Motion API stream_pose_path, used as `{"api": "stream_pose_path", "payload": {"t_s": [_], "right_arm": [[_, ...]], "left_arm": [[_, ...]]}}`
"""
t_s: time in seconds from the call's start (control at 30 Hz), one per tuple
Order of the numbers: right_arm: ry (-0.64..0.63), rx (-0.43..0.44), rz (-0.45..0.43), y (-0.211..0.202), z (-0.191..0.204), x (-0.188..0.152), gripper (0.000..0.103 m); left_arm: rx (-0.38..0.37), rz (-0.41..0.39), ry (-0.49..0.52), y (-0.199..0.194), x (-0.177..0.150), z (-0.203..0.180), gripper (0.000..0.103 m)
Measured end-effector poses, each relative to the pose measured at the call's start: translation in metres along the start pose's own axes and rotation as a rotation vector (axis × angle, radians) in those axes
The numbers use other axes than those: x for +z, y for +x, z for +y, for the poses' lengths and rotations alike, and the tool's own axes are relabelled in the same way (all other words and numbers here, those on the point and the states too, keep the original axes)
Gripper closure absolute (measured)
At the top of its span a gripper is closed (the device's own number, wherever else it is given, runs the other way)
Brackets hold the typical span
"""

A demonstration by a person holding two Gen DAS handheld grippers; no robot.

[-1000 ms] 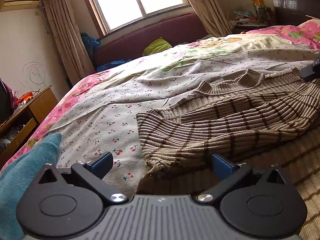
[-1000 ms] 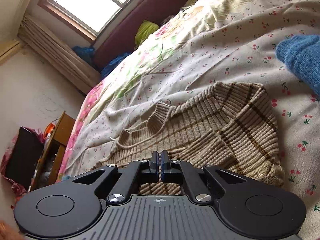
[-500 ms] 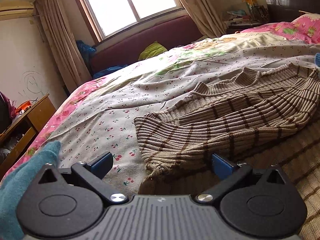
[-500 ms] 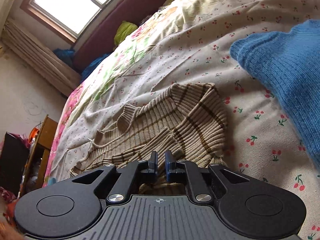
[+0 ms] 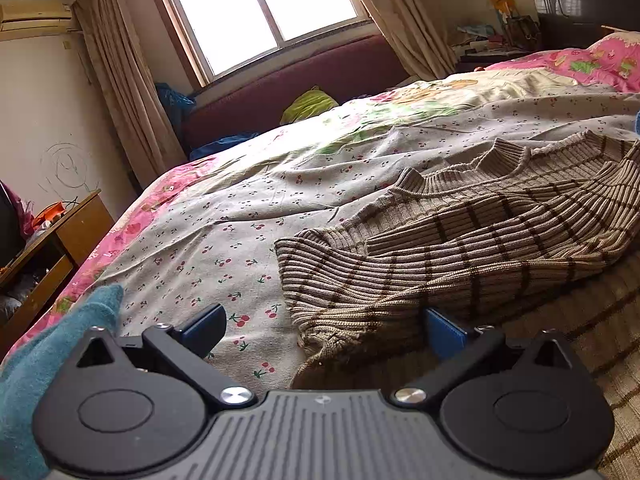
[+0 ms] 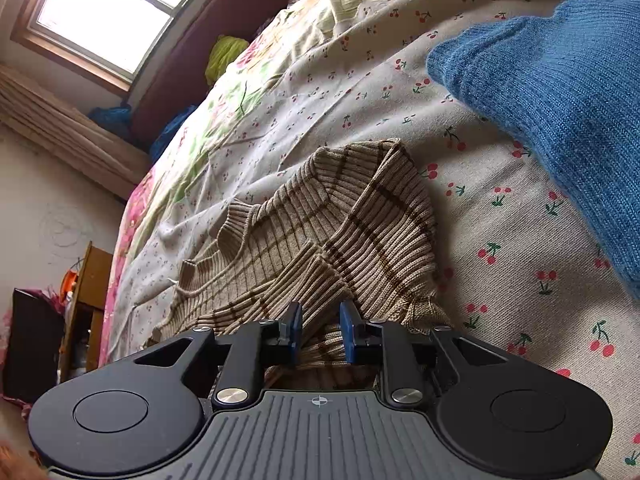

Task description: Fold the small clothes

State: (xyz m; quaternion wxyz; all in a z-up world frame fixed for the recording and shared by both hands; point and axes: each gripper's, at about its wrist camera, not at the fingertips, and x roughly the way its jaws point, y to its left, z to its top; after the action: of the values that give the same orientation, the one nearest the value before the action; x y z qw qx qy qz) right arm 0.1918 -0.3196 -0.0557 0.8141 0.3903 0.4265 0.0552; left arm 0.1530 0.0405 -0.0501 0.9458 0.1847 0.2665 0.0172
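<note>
Letting go, the right gripper (image 6: 319, 332) had parted its fingers a little over the sweater (image 6: 320, 232), which lay half-folded on the bed (image 6: 500, 300); a second before they were shut. Left gripper (image 5: 324, 330) stayed wide beside the near sleeve, likely next to fold

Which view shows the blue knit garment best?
Right wrist view: the blue knit garment fills the upper right, knit ribs sharp, lying on the cherry-print sheet right of the striped sweater. In the left wrist view only a blue sliver shows at the right edge, too small to identify.
</note>
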Motion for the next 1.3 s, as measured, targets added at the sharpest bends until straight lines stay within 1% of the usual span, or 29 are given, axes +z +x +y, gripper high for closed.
{"api": "stream_pose_path", "payload": {"t_s": [0.17, 0.3, 0.37, 0.4, 0.43, 0.5, 0.57, 0.63, 0.67, 0.73, 0.77, 0.8, 0.83, 0.87, 0.9, 0.93, 0.97, 1.0, 1.03, 1.1, 1.17, 1.23, 1.27, 1.3], "right_arm": [[-0.004, -0.015, 0.012, 0.017, 0.004, -0.003, 0.078], [0.067, 0.025, -0.023, 0.018, -0.002, -0.005, 0.077], [0.074, 0.041, -0.039, 0.017, 0.0, -0.004, 0.085], [0.067, 0.057, -0.044, 0.016, 0.003, -0.003, 0.091], [0.066, 0.071, -0.048, 0.015, 0.006, -0.001, 0.092], [0.068, 0.126, -0.068, 0.011, 0.019, 0.008, 0.093], [0.056, 0.198, -0.118, -0.001, 0.035, 0.017, 0.093], [0.031, 0.271, -0.182, -0.02, 0.048, 0.021, 0.093], [0.014, 0.292, -0.209, -0.03, 0.051, 0.02, 0.093], [-0.013, 0.299, -0.239, -0.042, 0.048, 0.014, 0.093], [-0.022, 0.269, -0.237, -0.042, 0.041, 0.009, 0.093], [-0.019, 0.216, -0.217, -0.037, 0.032, 0.004, 0.093], [-0.009, 0.15, -0.178, -0.028, 0.022, 0.0, 0.093], [0.02, 0.075, -0.12, -0.014, 0.008, -0.005, 0.093], [0.043, 0.031, -0.085, -0.003, -0.002, -0.01, 0.093], [0.049, 0.013, -0.067, 0.002, -0.008, -0.013, 0.092], [0.062, 0.013, -0.063, 0.004, -0.013, -0.014, 0.092], [0.082, 0.027, -0.072, 0.003, -0.014, -0.013, 0.09], [0.084, 0.037, -0.086, 0.0, -0.012, -0.011, 0.09], [0.031, 0.027, -0.117, -0.006, -0.004, -0.006, 0.09], [-0.05, 0.011, -0.132, -0.012, 0.008, -0.003, 0.09], [-0.112, -0.038, -0.122, -0.012, 0.015, -0.004, 0.09], [-0.132, -0.069, -0.123, -0.014, 0.015, -0.004, 0.089], [-0.151, -0.096, -0.128, -0.015, 0.014, -0.006, 0.089]], "left_arm": [[0.016, -0.008, 0.015, 0.005, 0.003, -0.004, 0.0], [0.022, -0.009, 0.001, 0.006, 0.004, -0.003, 0.0], [0.03, -0.009, 0.002, 0.007, 0.004, -0.003, 0.0], [0.035, -0.012, 0.003, 0.007, 0.005, -0.002, 0.0], [0.04, -0.015, 0.004, 0.007, 0.006, -0.002, 0.0], [0.061, -0.034, 0.009, 0.007, 0.01, -0.001, 0.0], [0.104, -0.063, 0.0, 0.004, 0.018, 0.003, 0.0], [0.129, -0.096, -0.038, -0.002, 0.025, 0.011, 0.0], [0.133, -0.113, -0.066, -0.006, 0.028, 0.015, 0.0], [0.122, -0.123, -0.095, -0.01, 0.027, 0.02, 0.0], [0.115, -0.115, -0.099, -0.01, 0.024, 0.02, 0.0], [0.104, -0.092, -0.093, -0.008, 0.02, 0.018, 0.0], [0.089, -0.057, -0.08, -0.003, 0.014, 0.016, 0.0], [0.074, -0.024, -0.066, 0.001, 0.009, 0.012, 0.0], [0.065, -0.001, -0.054, 0.002, 0.004, 0.008, 0.0], [0.063, 0.01, -0.048, 0.003, 0.001, 0.007, 0.0], [0.064, 0.016, -0.043, 0.002, -0.001, 0.006, 0.0], [0.062, 0.014, -0.043, 0.001, -0.001, 0.006, 0.0], [0.06, 0.011, -0.045, 0.0, 0.0, 0.007, 0.0], [0.051, 0.004, -0.052, -0.002, 0.005, 0.01, 0.0], [0.037, -0.015, -0.077, -0.006, 0.009, 0.015, 0.0], [0.026, -0.027, -0.101, -0.007, 0.013, 0.017, 0.0], [0.023, -0.022, -0.105, -0.005, 0.014, 0.018, 0.0], [0.012, 0.001, -0.098, 0.001, 0.014, 0.017, 0.0]]}}
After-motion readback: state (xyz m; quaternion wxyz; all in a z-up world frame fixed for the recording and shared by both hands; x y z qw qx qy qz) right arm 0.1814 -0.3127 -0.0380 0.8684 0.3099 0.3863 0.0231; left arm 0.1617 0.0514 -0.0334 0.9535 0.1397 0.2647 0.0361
